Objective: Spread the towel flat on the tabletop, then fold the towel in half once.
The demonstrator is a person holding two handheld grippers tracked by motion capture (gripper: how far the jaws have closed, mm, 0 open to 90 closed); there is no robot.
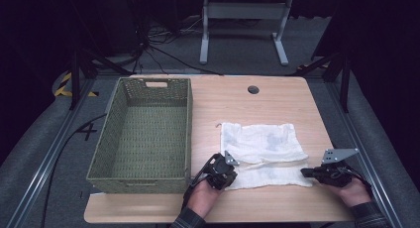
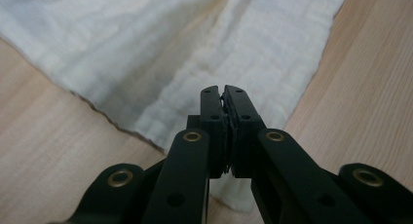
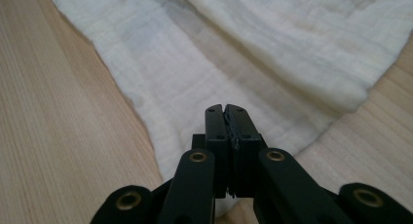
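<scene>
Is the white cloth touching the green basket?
Apart. The high view shows bare table between the white cloth and the green basket.

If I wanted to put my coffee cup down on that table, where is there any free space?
The far right of the table, between the round hole and the white cloth, is bare wood. So is the front strip below the basket. The basket itself is empty. It is crowded at the cloth's near edge, where the left gripper and right gripper sit.

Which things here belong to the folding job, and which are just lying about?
In the job: white cloth, left gripper and right gripper, each shut at a near corner of it.
Lying about: woven basket, wooden table, cables on the floor.
</scene>
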